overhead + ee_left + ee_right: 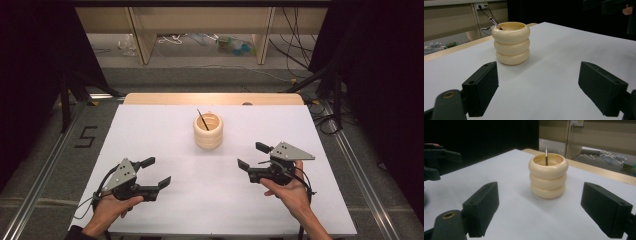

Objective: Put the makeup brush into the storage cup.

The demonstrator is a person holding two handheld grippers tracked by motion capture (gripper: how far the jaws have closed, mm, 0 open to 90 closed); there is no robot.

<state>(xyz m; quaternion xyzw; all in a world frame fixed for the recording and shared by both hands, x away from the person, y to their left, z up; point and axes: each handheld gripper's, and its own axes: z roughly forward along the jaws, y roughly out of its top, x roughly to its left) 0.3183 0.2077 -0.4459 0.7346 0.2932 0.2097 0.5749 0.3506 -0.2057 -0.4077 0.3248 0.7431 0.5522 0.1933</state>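
A cream holder shaped like three stacked rings (208, 131) stands upright near the middle of the white table (150, 130). A thin dark pen (202, 119) leans inside it, its tip poking above the rim. My left gripper (156, 172) rests open at the front left, aimed toward the holder (511, 43), with the pen (495, 23) at the rim's left. My right gripper (252, 155) is open at the front right, also facing the holder (548, 175) and the pen (546, 155). Nothing lies between either pair of jaws.
A wooden strip (215, 99) borders the table's far edge. Beyond it stand wooden shelf legs (142, 42) with cables and clutter on the floor. Metal rails (40, 175) run along both sides. The left gripper (435, 160) shows at the right gripper view's left edge.
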